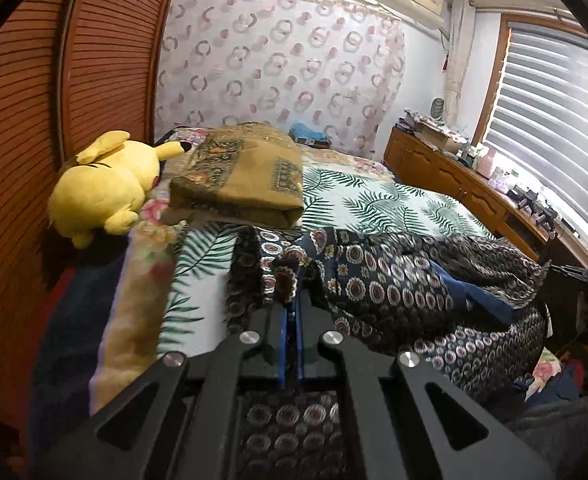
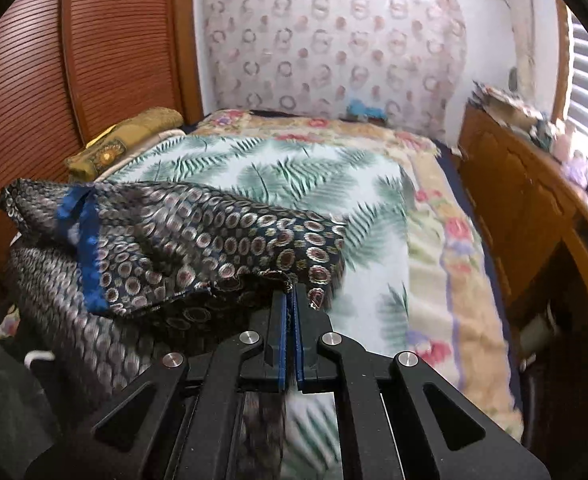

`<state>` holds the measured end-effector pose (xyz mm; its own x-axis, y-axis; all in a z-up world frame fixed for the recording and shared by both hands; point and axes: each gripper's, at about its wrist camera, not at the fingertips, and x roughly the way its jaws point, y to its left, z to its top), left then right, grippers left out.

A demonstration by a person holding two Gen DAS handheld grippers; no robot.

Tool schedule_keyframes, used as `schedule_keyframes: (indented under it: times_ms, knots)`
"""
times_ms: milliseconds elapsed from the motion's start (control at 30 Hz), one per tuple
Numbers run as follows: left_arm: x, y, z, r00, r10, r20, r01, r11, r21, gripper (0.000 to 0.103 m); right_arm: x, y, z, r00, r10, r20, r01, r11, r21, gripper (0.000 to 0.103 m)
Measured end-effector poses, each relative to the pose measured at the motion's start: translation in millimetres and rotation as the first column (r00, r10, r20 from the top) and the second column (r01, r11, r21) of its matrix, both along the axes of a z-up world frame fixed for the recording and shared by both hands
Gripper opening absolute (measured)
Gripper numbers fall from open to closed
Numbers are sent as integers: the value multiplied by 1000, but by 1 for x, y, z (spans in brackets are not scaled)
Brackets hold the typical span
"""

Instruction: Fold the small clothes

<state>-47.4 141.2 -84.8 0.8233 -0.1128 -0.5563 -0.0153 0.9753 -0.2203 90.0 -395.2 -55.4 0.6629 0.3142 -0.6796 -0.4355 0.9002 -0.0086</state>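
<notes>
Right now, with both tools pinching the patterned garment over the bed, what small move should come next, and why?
Probably carry both tools forward and lower the patterned garment flat onto the fern-print sheet. The left tool and right tool each look shut on a corner, the cloth hangs rumpled between them, and bare sheet lies ahead.

A bed is carrying a fern-print sheet over a floral blanket. A dark circle-patterned garment is lying across the near end, while a folded ochre cloth and a yellow plush toy are resting at the far left.
</notes>
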Motion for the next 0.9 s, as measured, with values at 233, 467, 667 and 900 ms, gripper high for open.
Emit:
schedule_keyframes:
  times_ms: [233,467,667,900]
  knots:
    - [-6,-7,6,999,-21,-29,24,997,74,6,-35,-8,-13,999,-16,-45,14,999,-32,0]
    - [-4,3,27,999,-22,25,20,997,74,43,-36,-11,-2,999,-42,-21,41,998,-42,15]
    - [22,11,33,999,-46,1,46,996,75,63,-20,-9,21,998,-59,33,60,997,-51,40]
    - [70,12,17,996,-53,-75,60,993,103,63,11,4,31,997,-47,66,51,997,-65,53]
